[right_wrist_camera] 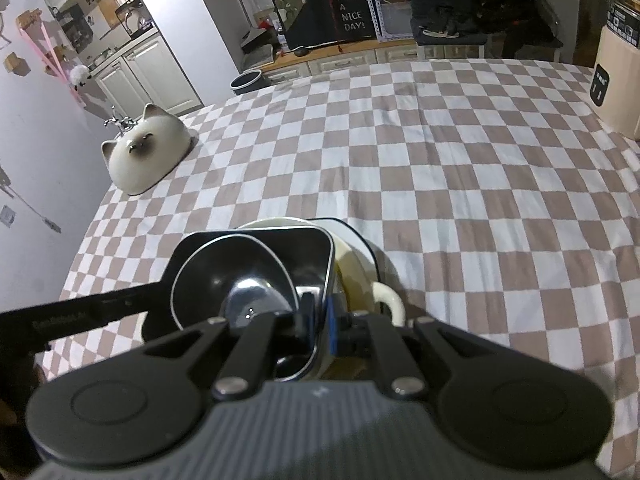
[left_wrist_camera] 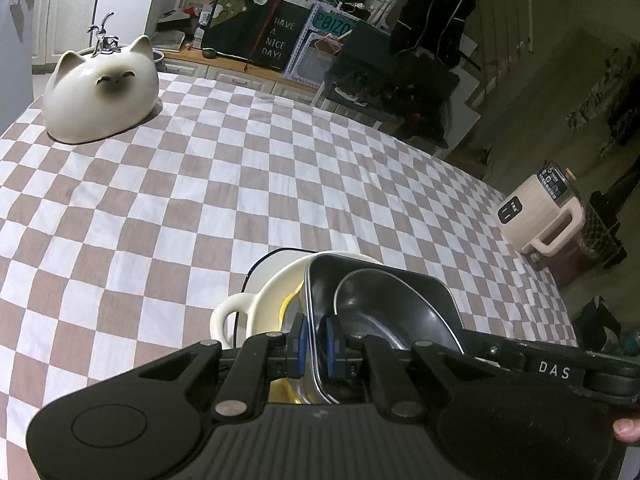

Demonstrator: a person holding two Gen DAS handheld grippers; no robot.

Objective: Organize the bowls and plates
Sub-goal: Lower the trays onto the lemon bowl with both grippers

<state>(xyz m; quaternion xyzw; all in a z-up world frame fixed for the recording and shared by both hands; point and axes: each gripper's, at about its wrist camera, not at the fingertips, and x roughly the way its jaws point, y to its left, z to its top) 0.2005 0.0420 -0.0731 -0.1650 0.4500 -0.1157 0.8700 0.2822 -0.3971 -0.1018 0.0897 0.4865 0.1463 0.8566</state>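
A stack of dishes sits on the checkered table: a black square bowl (left_wrist_camera: pixel 416 292) with a smaller black round bowl (left_wrist_camera: pixel 384 312) inside it rests in a cream two-handled dish (left_wrist_camera: pixel 240 312), on a white black-rimmed plate (left_wrist_camera: pixel 276 260). My left gripper (left_wrist_camera: pixel 316 340) is shut on the left rim of the black square bowl. My right gripper (right_wrist_camera: pixel 320 320) is shut on the right rim of the same bowl (right_wrist_camera: pixel 256 248). A cream cat-shaped bowl (left_wrist_camera: pixel 100 92) lies upside down at the far left, also in the right wrist view (right_wrist_camera: pixel 148 156).
A beige electric kettle (left_wrist_camera: pixel 540 212) stands at the table's right edge, also in the right wrist view (right_wrist_camera: pixel 616 80). Cabinets and clutter with a "HAVE A NICE DAY" sign (right_wrist_camera: pixel 352 12) lie beyond the far edge. The checkered tablecloth (right_wrist_camera: pixel 440 160) covers the table.
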